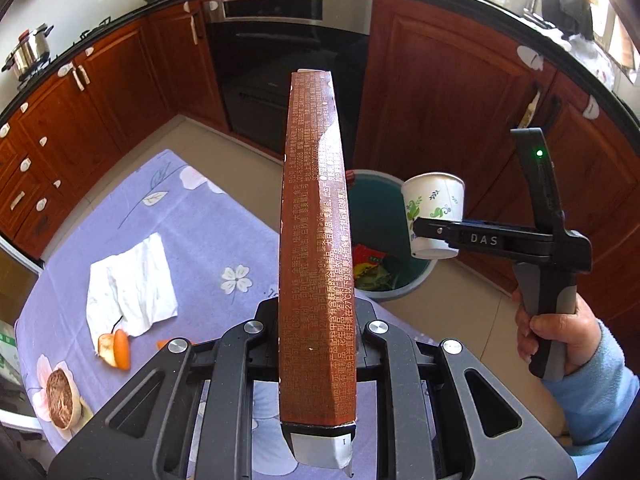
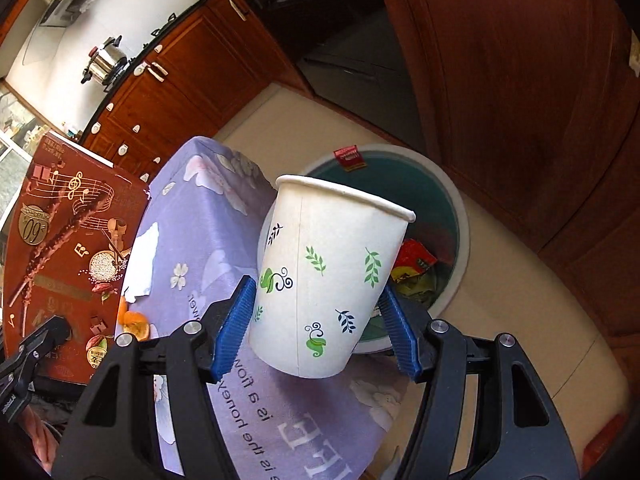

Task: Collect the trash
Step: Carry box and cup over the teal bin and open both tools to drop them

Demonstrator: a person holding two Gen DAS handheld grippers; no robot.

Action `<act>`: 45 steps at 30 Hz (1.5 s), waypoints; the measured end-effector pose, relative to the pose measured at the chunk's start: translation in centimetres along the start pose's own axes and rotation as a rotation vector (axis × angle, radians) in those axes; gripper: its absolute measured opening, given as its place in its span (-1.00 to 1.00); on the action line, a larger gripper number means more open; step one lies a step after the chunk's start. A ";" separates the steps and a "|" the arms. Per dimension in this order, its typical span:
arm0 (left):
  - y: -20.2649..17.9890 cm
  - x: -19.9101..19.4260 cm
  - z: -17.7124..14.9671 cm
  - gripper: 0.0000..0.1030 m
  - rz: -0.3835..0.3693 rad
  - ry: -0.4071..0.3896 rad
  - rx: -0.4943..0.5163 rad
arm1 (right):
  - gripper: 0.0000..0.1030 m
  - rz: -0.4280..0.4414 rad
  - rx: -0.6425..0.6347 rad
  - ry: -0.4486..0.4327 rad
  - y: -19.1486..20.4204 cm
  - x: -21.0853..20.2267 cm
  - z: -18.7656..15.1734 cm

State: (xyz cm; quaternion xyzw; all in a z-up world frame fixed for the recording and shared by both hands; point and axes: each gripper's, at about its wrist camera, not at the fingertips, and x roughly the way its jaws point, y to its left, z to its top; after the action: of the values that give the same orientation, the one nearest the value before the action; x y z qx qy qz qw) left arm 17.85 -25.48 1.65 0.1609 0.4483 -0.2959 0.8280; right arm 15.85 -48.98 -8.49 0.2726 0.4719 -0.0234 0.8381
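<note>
Now each tool pinches one item: left tool (image 1: pixel 316 420) a box (image 1: pixel 314 240), right tool (image 2: pixel 316 328) a cup (image 2: pixel 324 276)

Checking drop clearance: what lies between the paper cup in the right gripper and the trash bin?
Nothing. In the left wrist view the paper cup, clamped in the right gripper, hangs over the trash bin rim with open air between; wrappers lie inside.

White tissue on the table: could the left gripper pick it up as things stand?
Probably not. The left gripper is shut on the brown box, so its fingers are occupied. The tissue itself lies uncovered on the floral tablecloth.
</note>
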 end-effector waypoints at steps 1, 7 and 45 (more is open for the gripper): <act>-0.2 0.5 0.3 -0.65 -0.006 0.008 0.005 | 0.16 -0.002 0.004 0.007 -0.1 0.4 0.2; -1.0 3.5 1.8 -0.64 -0.041 0.067 0.030 | 0.17 -0.019 0.022 0.046 -1.4 2.9 1.2; -7.3 17.6 7.0 0.11 -0.137 0.321 0.114 | 0.72 -0.109 0.169 -0.023 -7.0 -0.6 2.3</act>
State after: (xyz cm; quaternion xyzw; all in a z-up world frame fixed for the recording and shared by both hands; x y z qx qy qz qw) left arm 25.19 -40.94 -9.32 0.2217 0.5670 -0.3469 0.7134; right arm 15.25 -56.18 -10.12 0.3161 0.4728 -0.1116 0.8149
